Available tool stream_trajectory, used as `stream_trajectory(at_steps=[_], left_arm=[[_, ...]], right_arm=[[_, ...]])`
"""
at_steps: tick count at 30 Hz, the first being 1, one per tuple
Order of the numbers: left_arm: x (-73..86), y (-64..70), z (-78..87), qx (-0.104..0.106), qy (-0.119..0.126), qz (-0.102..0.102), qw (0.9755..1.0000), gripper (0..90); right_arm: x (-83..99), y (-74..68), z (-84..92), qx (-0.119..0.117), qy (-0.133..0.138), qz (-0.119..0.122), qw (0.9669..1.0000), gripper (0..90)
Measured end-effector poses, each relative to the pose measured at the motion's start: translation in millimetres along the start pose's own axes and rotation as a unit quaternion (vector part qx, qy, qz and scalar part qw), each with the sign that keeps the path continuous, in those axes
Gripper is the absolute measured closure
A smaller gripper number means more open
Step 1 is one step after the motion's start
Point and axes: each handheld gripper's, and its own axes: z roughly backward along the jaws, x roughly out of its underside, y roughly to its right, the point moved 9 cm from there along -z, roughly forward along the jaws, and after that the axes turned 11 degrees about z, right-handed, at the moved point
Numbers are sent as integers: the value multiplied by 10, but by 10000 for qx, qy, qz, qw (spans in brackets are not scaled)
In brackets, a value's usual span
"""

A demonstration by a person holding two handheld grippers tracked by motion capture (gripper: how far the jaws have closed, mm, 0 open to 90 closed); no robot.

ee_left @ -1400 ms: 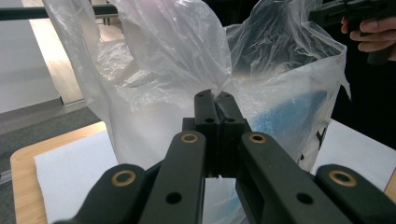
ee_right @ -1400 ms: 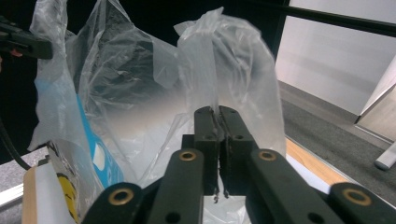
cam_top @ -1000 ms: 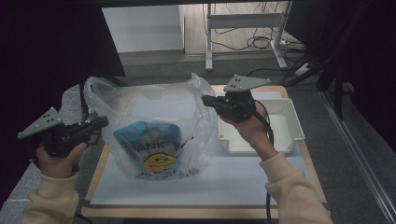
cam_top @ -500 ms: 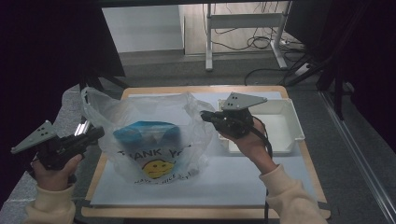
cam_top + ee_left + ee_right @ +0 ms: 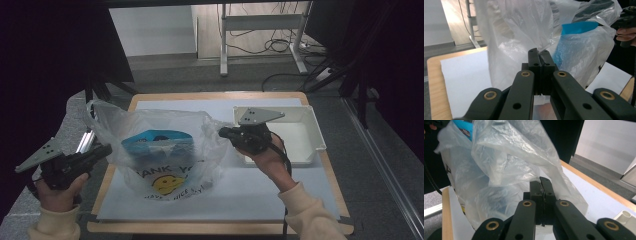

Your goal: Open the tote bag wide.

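Wooden bench (image 5: 120, 200) w/ white sheet, plastic bag (image 5: 165, 150) stretched btwn left tongs (image 5: 102, 150) & right tongs (image 5: 223, 132), both clamped on bag film, high view adds white tray (image 5: 305, 135).

High view: dim, murky at both sides and upper left; brightest on the floor beyond the table (image 5: 220, 227) and on its white sheet. Soft, grainy focus overall. Gripper views: the near jaws sharp enough, plastic bag (image 5: 524, 37) glaring white where light passes through; background blurred, dark corners.
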Motion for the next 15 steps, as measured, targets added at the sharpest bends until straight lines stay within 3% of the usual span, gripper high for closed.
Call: stream_trajectory(at_steps=[15], left_arm=[[241, -154, -113, -114, -323, 156, 9993, 897]], right_arm=[[240, -23, -238, -118, -195, -183, 9996, 886]])
